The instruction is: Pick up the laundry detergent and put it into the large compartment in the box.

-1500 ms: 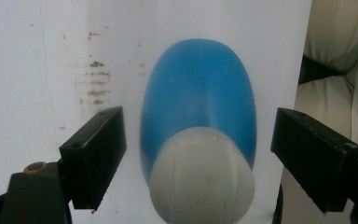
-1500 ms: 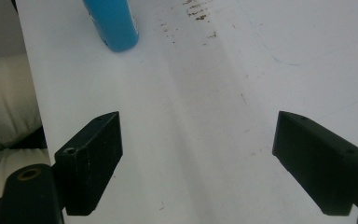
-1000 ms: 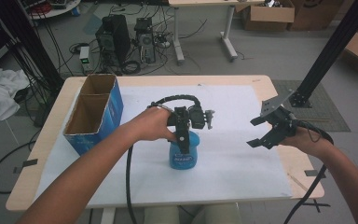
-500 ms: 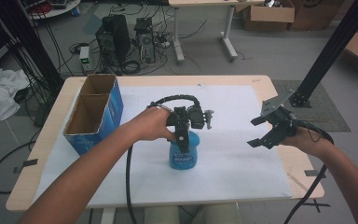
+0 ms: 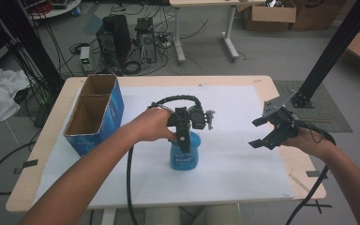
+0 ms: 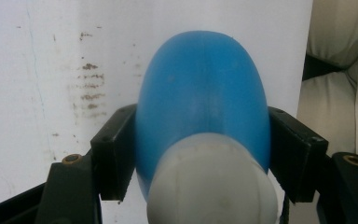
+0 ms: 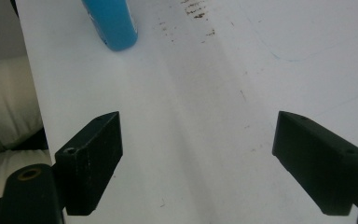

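Left tool point(image 5: 183, 140) clamped on blue bottle point(image 5: 184, 154).
Jaws grip bottle sides from above; bottle upright on tabletop point(image 5: 243, 154). Right tool point(image 5: 268, 131) wide open, empty, well apart.

bottle point(image 5: 184, 153): blue, white cap | box point(image 5: 95, 114): blue (brown inside) | sheet point(image 5: 234, 112): white, brown-speckled | jaws: black

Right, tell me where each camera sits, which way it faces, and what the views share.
High view: above the person's side, facing forward and down on the white-covered table; both forearms, left gripper, right gripper and open blue cardboard box show.
Left gripper view: rides the left gripper, looking down; black fingers flank the blue plastic bottle with a white cap.
Right gripper view: rides the right gripper, facing the white cover; fingers spread wide.
Shared: that bottle appears in all three.
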Demonstrator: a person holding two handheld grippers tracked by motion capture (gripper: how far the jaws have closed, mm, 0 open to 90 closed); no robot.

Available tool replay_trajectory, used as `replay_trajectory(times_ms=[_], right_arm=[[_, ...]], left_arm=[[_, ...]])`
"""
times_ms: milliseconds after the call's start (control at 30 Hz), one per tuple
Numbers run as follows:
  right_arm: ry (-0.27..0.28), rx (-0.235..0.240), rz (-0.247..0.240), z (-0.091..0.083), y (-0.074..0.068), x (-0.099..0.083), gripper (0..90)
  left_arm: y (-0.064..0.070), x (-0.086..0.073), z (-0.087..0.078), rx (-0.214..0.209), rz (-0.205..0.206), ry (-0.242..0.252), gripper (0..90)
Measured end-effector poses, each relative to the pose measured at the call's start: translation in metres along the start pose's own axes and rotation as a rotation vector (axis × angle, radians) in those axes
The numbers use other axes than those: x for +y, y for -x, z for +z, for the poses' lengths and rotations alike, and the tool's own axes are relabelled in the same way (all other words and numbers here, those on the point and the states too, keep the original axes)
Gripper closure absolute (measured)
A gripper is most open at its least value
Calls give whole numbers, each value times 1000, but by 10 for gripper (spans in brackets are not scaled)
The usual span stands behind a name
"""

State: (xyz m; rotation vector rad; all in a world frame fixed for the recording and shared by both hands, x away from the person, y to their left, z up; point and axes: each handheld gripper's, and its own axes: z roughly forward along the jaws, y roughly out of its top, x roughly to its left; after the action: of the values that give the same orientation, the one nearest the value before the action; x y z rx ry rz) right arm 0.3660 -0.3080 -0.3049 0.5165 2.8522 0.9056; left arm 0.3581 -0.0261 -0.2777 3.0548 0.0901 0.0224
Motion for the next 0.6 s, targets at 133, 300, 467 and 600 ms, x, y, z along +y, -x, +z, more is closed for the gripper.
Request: replay_trajectory(times_ms=[133,300,467,600], right_arm=[[0,1,0,0,-1,0,159],[-1,4,0,1,-1,-1,159],[-4,6,0,1,-1,-2,159],[-1,6,1,1,-1,-2,159]], left_arm=[[0,-1,0,0,-2,5,372],[-1,-1,0,1,0,5,374],[-1,0,-1,-3,-5,1,378],[-1,-2,-2,-2,-17,-3,381]])
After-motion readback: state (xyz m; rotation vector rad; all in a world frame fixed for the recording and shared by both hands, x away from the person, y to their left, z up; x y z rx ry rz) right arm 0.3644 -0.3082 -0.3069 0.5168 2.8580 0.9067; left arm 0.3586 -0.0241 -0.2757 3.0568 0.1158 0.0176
